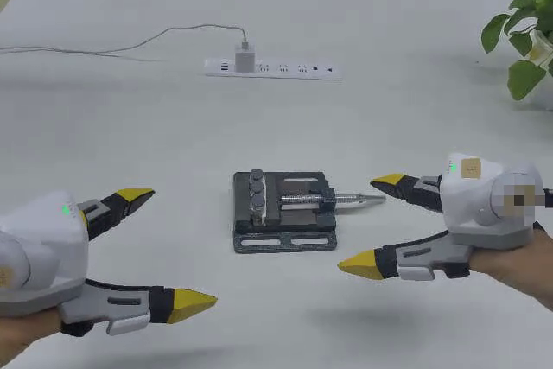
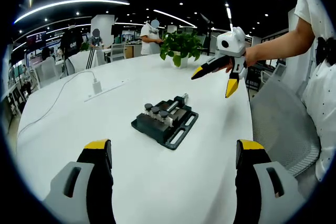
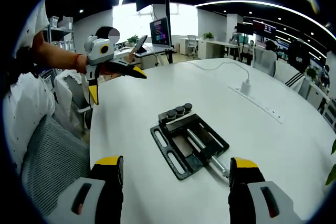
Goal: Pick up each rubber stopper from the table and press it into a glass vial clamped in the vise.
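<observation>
Left gripper (image 1: pixel 177 246) and right gripper (image 1: pixel 359 222), jaws wide apart and empty, flanking the vise (image 1: pixel 283 222)
Head view: three dark stoppers (image 1: pixel 257 192) in a row at its left end. Left gripper view: stoppers capping vials (image 2: pixel 157 115) clamped in the vise. Right gripper view: same row at its far end; risk of cracking glass through an off-centre push

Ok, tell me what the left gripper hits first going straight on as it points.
Probably the dark metal vise, centred ahead of the left gripper, jaws open, though depth is unclear and the white table may come first.
</observation>
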A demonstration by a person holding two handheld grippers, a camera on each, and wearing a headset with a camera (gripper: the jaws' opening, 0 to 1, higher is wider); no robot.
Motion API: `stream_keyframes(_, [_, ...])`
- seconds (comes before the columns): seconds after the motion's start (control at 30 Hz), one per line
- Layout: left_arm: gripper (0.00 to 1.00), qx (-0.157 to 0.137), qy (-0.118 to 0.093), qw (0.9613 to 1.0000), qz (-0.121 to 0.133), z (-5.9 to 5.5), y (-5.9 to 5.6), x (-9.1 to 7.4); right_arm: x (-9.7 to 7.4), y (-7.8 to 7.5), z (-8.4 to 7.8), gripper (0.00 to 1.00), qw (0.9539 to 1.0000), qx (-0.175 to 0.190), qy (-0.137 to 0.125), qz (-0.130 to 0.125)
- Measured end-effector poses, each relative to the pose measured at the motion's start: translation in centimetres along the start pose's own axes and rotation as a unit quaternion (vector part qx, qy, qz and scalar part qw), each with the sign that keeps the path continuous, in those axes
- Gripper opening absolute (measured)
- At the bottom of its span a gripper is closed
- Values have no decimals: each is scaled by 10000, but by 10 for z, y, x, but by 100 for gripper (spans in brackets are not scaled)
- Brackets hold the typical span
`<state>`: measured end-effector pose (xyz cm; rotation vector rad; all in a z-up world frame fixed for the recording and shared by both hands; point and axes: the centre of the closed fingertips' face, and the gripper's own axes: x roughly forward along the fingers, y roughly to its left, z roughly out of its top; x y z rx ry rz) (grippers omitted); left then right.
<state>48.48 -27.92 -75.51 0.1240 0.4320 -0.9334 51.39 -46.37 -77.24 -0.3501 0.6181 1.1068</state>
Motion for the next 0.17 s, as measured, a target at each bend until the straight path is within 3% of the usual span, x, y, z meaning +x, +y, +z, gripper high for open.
stream_keyframes(0.17, [98,1,-1,10000,6,0,0,0,-1,0,1,82,10000,2,-6,-8])
